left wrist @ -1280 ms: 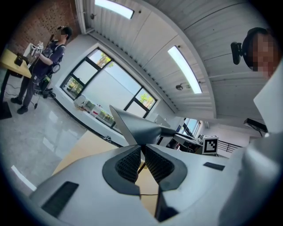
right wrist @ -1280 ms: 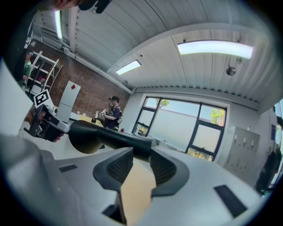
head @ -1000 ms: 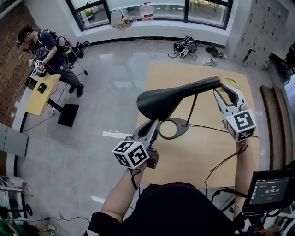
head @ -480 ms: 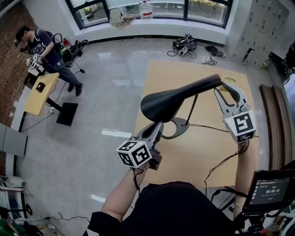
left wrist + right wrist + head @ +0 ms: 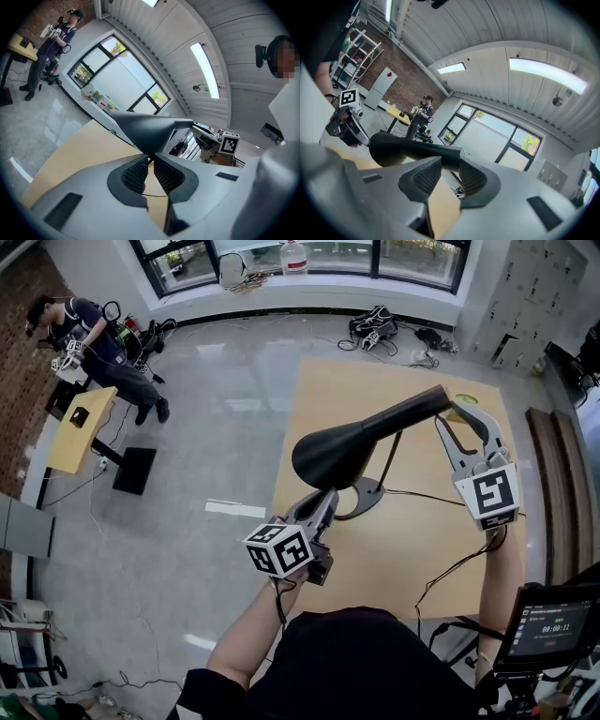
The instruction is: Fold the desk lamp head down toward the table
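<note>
Clearly, your left gripper pinched the flared rim of the lamp head with fingers closed; your right gripper clamped its narrow neck. The head hung above the table, long axis running from left gripper across to the right.

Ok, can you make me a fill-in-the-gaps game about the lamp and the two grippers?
The lamp head is coloured ___. The lamp's base stands on the wooden ___. The lamp is held by ___ grippers: the left gripper pinches the head's rim, and the right gripper clamps the neck.
Missing words: black; table; two.
</note>
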